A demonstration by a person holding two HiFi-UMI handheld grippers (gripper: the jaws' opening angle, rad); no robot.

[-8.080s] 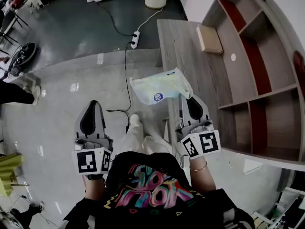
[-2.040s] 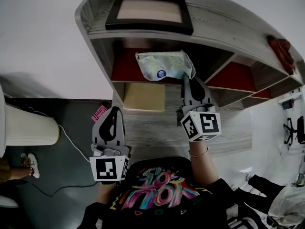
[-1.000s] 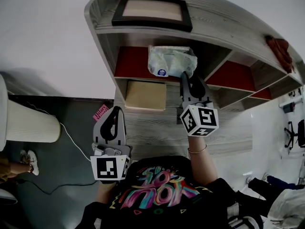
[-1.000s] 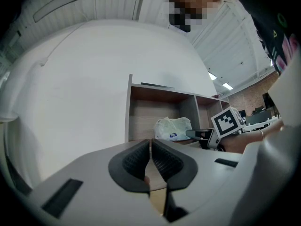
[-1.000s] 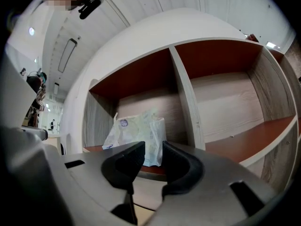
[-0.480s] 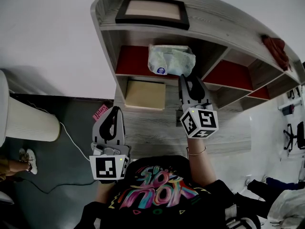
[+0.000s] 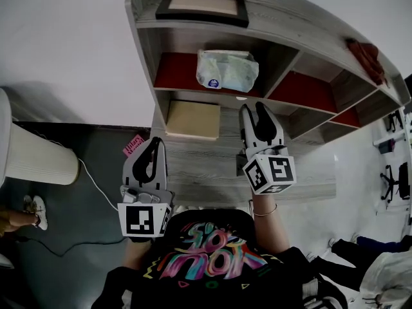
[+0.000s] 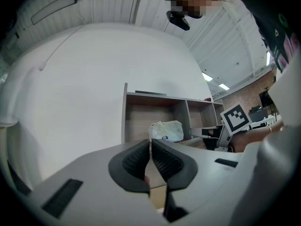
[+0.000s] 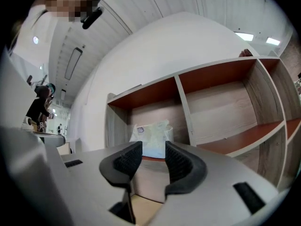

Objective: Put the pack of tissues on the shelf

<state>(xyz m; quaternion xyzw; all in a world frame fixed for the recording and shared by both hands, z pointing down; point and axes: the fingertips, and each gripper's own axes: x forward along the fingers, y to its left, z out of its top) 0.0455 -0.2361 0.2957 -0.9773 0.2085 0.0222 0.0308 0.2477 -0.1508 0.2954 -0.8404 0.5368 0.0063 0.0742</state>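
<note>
The pack of tissues (image 7: 226,69), pale plastic with a blue round sticker, lies in the red-backed upper left compartment of the grey wooden shelf (image 7: 147,50). My right gripper (image 7: 254,110) is just in front of that compartment, apart from the pack. Its jaws have just been opening and stand open with nothing between them. In the right gripper view the pack (image 9: 153,136) shows beyond the right gripper (image 9: 153,148). My left gripper (image 7: 153,145) hovers lower left over the desk, shut and empty. In the left gripper view the pack (image 8: 166,131) shows past the left gripper (image 8: 150,144).
A black picture frame (image 7: 201,4) lies on top of the shelf. A tan box (image 7: 193,119) sits on the desk (image 7: 212,166) below the pack's compartment. A red cloth (image 7: 365,51) rests at the shelf's right end. A white bin (image 7: 29,154) stands left.
The right gripper has let go of the pack, opened its jaws and drawn back from the shelf. The pack stays in the compartment. The left gripper has drifted slightly.
</note>
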